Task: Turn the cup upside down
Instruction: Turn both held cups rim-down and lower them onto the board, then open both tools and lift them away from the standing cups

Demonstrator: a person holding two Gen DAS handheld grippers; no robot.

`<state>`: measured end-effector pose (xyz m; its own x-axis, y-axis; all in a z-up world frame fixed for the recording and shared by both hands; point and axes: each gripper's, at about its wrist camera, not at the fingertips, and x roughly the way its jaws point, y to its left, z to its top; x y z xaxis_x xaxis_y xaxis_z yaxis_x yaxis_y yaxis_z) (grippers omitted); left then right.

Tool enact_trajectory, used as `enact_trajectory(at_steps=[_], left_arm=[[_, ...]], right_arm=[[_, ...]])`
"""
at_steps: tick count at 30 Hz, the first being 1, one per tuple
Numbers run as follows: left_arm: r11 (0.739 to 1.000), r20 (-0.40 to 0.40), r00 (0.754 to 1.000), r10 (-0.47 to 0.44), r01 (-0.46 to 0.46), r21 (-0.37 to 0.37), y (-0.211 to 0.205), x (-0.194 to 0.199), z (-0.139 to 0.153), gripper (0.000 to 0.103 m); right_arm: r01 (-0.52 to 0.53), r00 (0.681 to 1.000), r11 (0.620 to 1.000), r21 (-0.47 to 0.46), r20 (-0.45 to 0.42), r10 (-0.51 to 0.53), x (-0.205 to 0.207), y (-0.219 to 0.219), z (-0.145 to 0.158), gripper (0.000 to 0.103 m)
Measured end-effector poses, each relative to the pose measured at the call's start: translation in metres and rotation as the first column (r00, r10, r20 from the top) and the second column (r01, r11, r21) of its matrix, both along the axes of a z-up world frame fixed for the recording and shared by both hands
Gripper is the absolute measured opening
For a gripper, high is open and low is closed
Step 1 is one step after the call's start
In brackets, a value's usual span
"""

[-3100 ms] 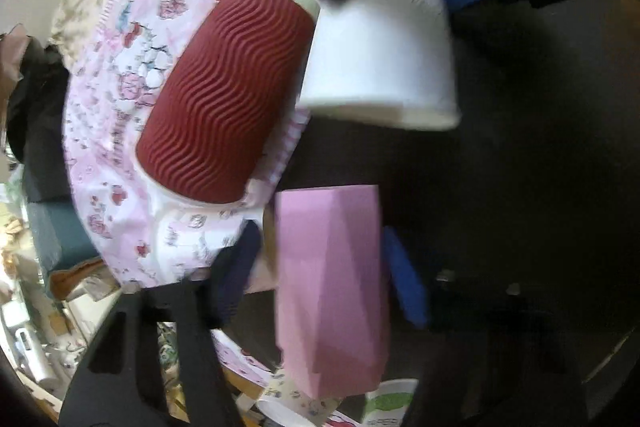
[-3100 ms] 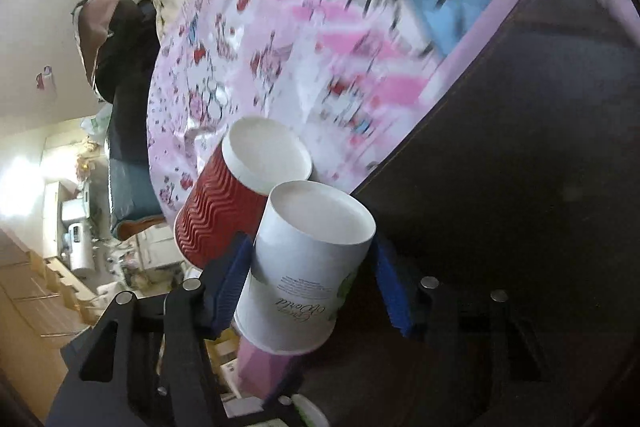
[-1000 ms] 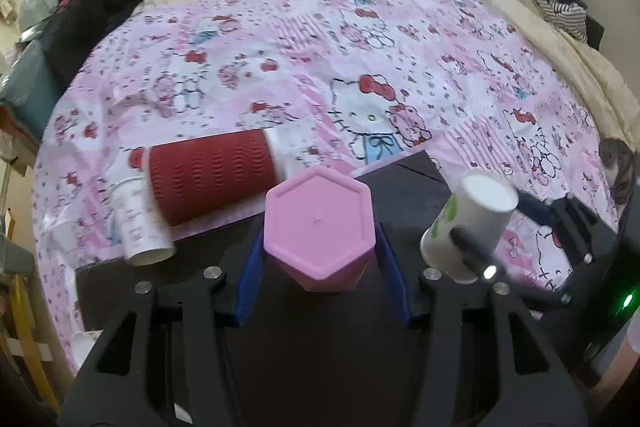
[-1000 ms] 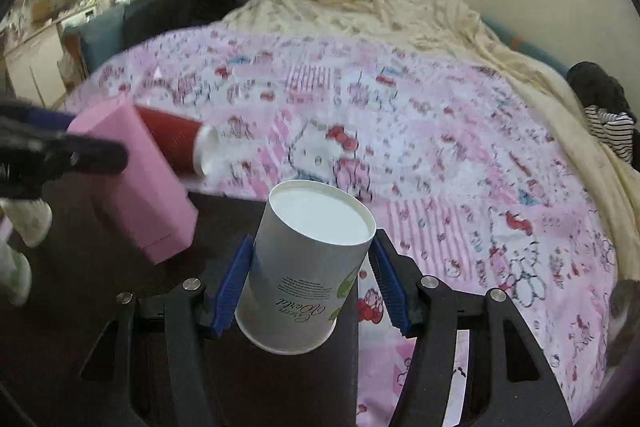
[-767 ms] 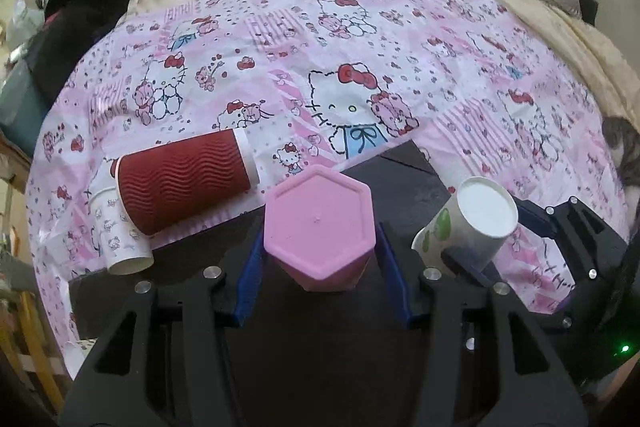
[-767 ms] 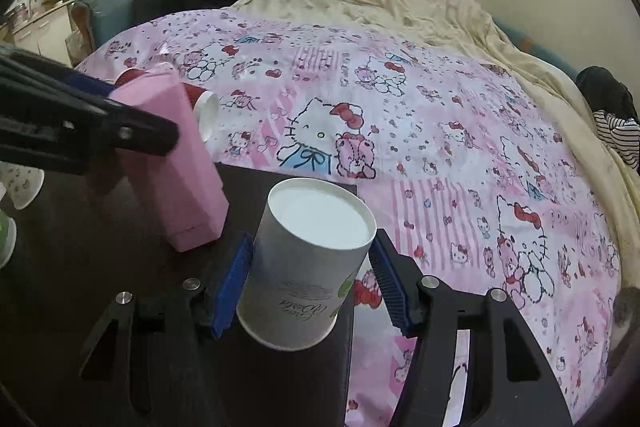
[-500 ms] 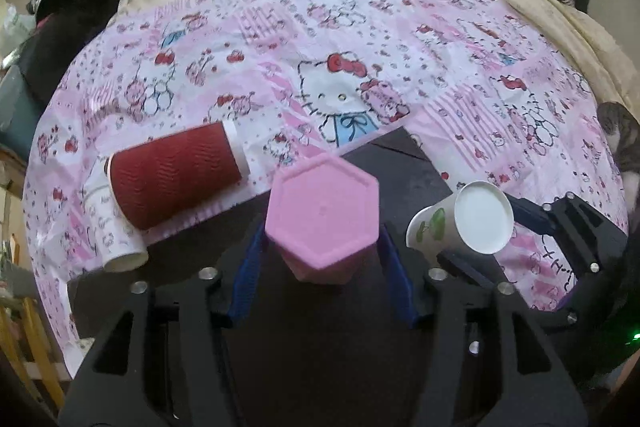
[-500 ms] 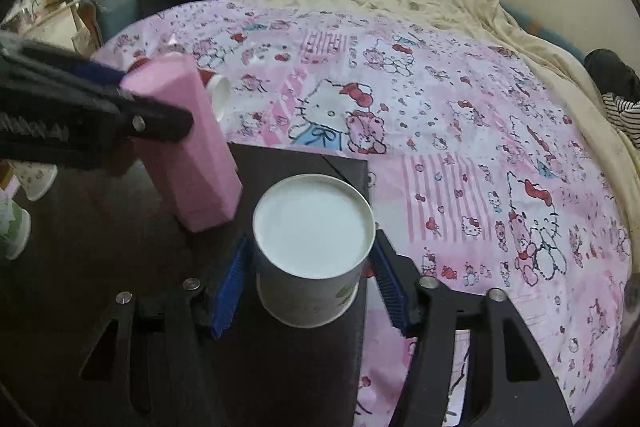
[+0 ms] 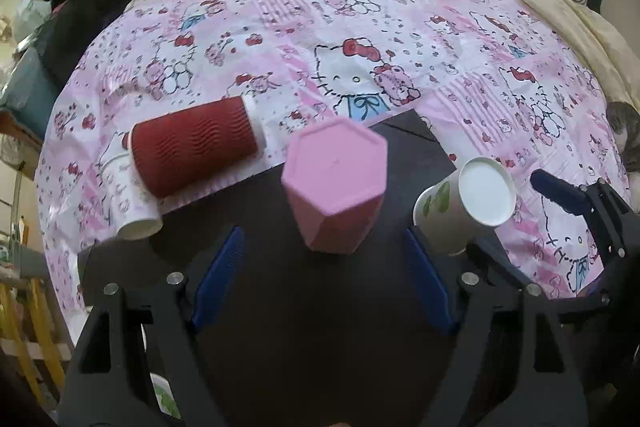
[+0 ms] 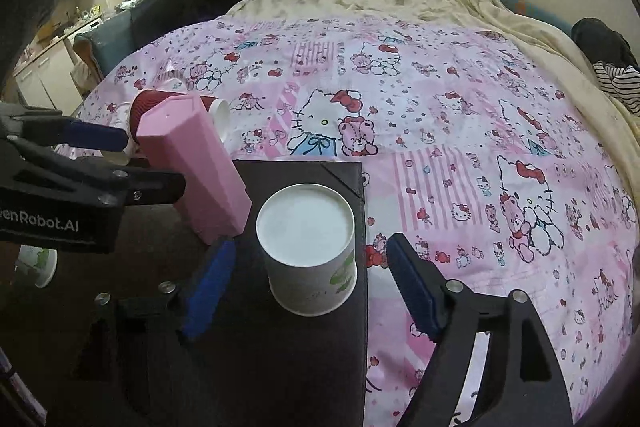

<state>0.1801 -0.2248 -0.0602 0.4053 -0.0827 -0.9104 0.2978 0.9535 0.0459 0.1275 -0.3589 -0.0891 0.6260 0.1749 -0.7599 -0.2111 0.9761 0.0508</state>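
A pink hexagonal cup (image 9: 334,183) stands upside down on the dark board (image 9: 312,327); it also shows in the right wrist view (image 10: 196,167). My left gripper (image 9: 320,279) is open, its blue pads apart on either side below the cup. A white paper cup with green leaves (image 10: 310,247) stands upside down on the board (image 10: 280,347); it shows too in the left wrist view (image 9: 468,203). My right gripper (image 10: 308,283) is open, its pads clear of the white cup on both sides.
A red ribbed cup (image 9: 194,151) lies on its side on the pink Hello Kitty cloth (image 9: 360,47), with a white printed cup (image 9: 132,203) beside it. Another paper cup (image 10: 38,263) sits at the board's left. The board's right edge (image 10: 365,267) runs beside the white cup.
Both grippers have opened and let go of their cups, which now stand bottom-up on the board. Both grippers have drawn back a little.
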Motion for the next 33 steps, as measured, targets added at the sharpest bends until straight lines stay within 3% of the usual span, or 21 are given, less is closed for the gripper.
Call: enact_trajectory(at_steps=[13, 15, 17, 27, 33], left_arm=[[0.997, 0.033, 0.997, 0.074, -0.073, -0.026, 0.043, -0.023, 0.022, 0.078], [0.997, 0.045, 0.996, 0.082, -0.081, -0.018, 0.051, -0.028, 0.026, 0.081], [0.996, 0.074, 0.993, 0.093, -0.093, -0.007, 0.063, -0.034, 0.033, 0.09], [0.98, 0.106, 0.976, 0.188, -0.18, -0.08, 0.148, -0.053, 0.068, 0.091], [0.959, 0.105, 0.955, 0.276, -0.266, -0.098, 0.208, -0.059, 0.074, 0.091]], right_arm=[[0.01, 1.0, 1.0, 0.001, 0.012, -0.01, -0.016, 0.012, 0.018, 0.086], [0.011, 1.0, 1.0, 0.011, 0.009, -0.012, -0.019, 0.015, 0.022, 0.086], [0.017, 1.0, 0.999, 0.033, 0.019, -0.017, -0.024, 0.019, 0.029, 0.086], [-0.026, 0.996, 0.989, 0.144, 0.083, 0.014, -0.038, 0.065, 0.069, 0.086], [-0.042, 0.998, 0.976, 0.214, 0.051, 0.032, -0.035, 0.088, 0.071, 0.086]])
